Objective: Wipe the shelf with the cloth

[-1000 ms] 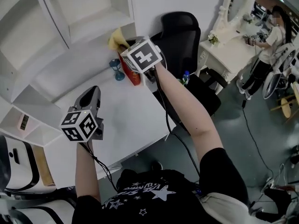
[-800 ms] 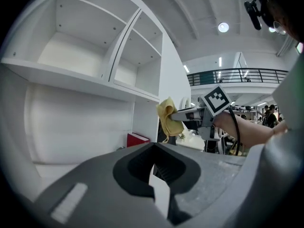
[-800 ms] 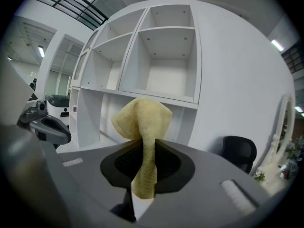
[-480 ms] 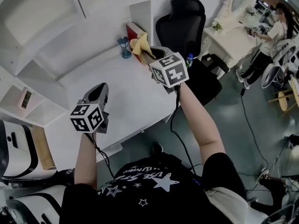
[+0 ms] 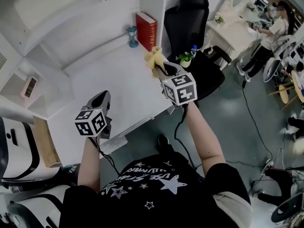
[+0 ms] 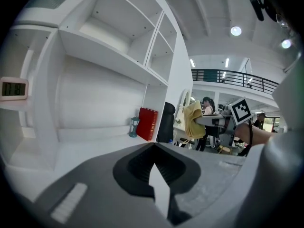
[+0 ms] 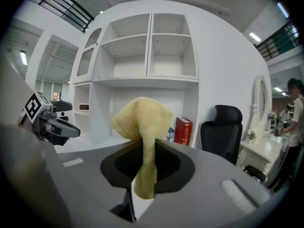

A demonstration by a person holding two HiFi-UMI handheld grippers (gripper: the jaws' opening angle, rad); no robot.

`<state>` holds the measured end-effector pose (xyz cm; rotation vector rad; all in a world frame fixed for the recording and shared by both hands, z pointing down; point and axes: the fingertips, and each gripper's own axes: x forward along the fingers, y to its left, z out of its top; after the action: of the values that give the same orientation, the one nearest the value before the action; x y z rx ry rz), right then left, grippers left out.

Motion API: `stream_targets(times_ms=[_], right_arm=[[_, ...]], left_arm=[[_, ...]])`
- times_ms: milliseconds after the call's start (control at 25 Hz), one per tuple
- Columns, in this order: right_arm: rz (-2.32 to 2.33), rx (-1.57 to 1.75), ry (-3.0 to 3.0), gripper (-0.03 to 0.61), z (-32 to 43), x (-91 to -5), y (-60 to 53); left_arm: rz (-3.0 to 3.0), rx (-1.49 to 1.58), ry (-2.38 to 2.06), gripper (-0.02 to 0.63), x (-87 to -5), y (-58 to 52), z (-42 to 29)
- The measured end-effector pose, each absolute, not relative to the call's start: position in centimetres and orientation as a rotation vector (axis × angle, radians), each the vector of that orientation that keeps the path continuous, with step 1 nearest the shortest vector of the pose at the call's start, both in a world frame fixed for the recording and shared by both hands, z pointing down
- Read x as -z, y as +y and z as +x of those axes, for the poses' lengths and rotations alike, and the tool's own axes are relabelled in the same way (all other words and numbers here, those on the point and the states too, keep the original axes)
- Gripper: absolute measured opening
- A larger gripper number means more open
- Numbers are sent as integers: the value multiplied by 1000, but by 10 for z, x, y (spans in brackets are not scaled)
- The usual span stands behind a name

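Note:
A yellow cloth (image 7: 142, 127) is pinched in my right gripper (image 5: 159, 66), which is shut on it; the cloth (image 5: 154, 57) bunches beyond the jaws, held above the desk's right front edge. From the left gripper view the cloth (image 6: 194, 120) hangs off to the right. The white shelf unit (image 7: 147, 56) stands ahead with open compartments; it fills the upper left of the head view (image 5: 52, 18). My left gripper (image 5: 101, 100) hovers over the white desk (image 5: 118, 84), jaws shut with nothing between them (image 6: 156, 175).
A red book (image 5: 146, 30) and a small blue hourglass (image 5: 132, 36) stand at the desk's back right. A black office chair (image 5: 187, 18) is beside the desk. A small digital clock (image 6: 13, 88) sits in a left shelf compartment. A person (image 5: 268, 27) stands far right.
My right gripper with the cloth has pulled back from the book and hourglass toward the desk's front right edge. The left gripper has barely moved. The head camera has shifted its view.

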<state>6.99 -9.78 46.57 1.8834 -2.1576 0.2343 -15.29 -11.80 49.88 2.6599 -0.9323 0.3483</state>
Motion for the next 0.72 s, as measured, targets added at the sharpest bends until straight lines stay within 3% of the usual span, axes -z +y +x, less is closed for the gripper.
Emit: stream_targets(times_ms=[720], right_arm=[[2042,-361,-2022,80,-16,-518,34]], left_arm=[[2690,-382,-736,3,-529,-21,-218]])
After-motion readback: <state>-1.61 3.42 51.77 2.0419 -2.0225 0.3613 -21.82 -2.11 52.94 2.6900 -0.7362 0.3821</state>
